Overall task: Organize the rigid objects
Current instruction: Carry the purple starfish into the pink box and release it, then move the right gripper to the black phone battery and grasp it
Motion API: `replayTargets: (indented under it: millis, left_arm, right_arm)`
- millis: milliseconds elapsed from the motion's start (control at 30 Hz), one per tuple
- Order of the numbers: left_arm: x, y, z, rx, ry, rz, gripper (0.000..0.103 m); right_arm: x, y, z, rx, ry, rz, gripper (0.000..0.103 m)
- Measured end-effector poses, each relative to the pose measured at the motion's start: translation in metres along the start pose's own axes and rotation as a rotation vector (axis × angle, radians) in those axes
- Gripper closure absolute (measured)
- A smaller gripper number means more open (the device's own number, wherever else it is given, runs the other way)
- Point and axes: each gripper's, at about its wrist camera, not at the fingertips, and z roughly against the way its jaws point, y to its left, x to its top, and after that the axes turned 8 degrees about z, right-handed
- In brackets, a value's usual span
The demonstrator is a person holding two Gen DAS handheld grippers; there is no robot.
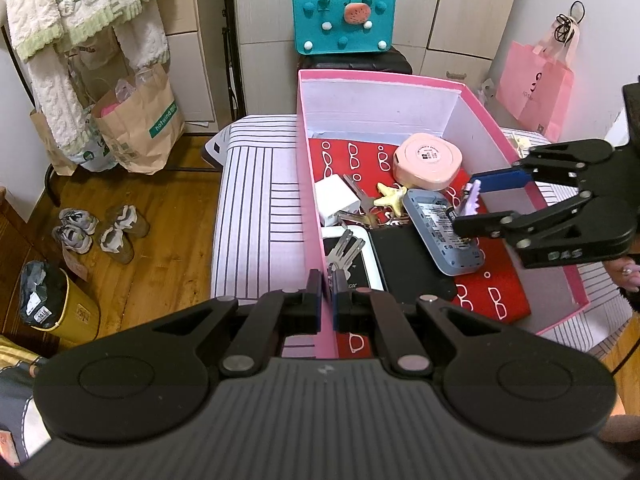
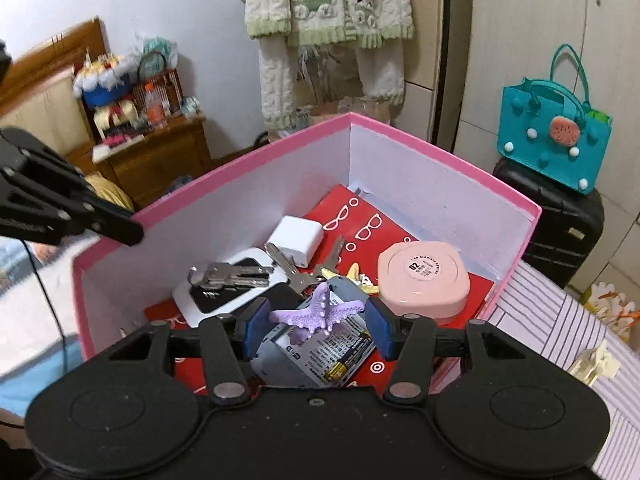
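Starfish hair clip (image 2: 316,312), purple and toothed, is held between the blue pads of the right gripper (image 2: 316,322), whose fingers (image 2: 256,322) are closed to about half their travel on it. Its long axis is laid across the gap, from one pad to the other, with the arms pointing up and to both sides; it is probably gripped this way so that the pads press on its two ends. It is carried just above the inside of the pink box (image 2: 440,152), over a grey device with a battery (image 2: 316,356), so a release here would likely drop it among the things already collected.

The fingers of the left gripper (image 1: 329,294) are closed on the near wall of the pink box, apparently to keep it steady.

Inside the box, on a red sheet printed with glasses (image 2: 360,220), are seen a pink compact (image 2: 424,280), a white charger (image 2: 296,240), a bunch of keys (image 2: 228,274) lying on a white-framed device, and a yellow starfish clip (image 1: 390,196). The box rests on a striped bed cover (image 1: 256,208).
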Motion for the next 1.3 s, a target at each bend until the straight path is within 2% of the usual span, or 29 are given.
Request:
replayTargets:
  millis: [233, 333, 467, 633, 833, 1133, 1300]
  left_arm:
    - [-0.002, 0.001, 0.000, 0.002, -0.004, 0.005, 0.099]
    - [-0.001, 0.001, 0.000, 0.005, -0.004, 0.009, 0.098]
    - [-0.001, 0.000, 0.000, 0.008, -0.002, 0.014, 0.098]
    - [-0.002, 0.001, 0.001, 0.010, -0.005, 0.026, 0.098]
    - [-0.001, -0.001, 0.001, 0.022, -0.003, 0.027, 0.098]
    - [0.000, -0.004, 0.001, 0.035, 0.001, 0.024, 0.098]
    - [0.000, -0.004, 0.001, 0.035, 0.003, 0.027, 0.098]
  right_arm:
    - [-0.016, -0.032, 0.047, 0.087, -0.145, -0.156, 0.042]
    - [-0.028, -0.044, 0.068, 0.063, -0.196, -0.195, 0.042]
    - [-0.051, -0.061, 0.087, -0.020, -0.218, -0.248, 0.041]
    - [-0.082, -0.082, 0.089, -0.140, -0.177, -0.312, 0.041]
    - [-0.109, -0.091, 0.071, -0.280, -0.089, -0.290, 0.041]
    - [-0.121, -0.088, 0.029, -0.286, 0.003, -0.214, 0.041]
    - [-0.116, -0.099, 0.007, -0.300, 0.041, -0.251, 0.041]
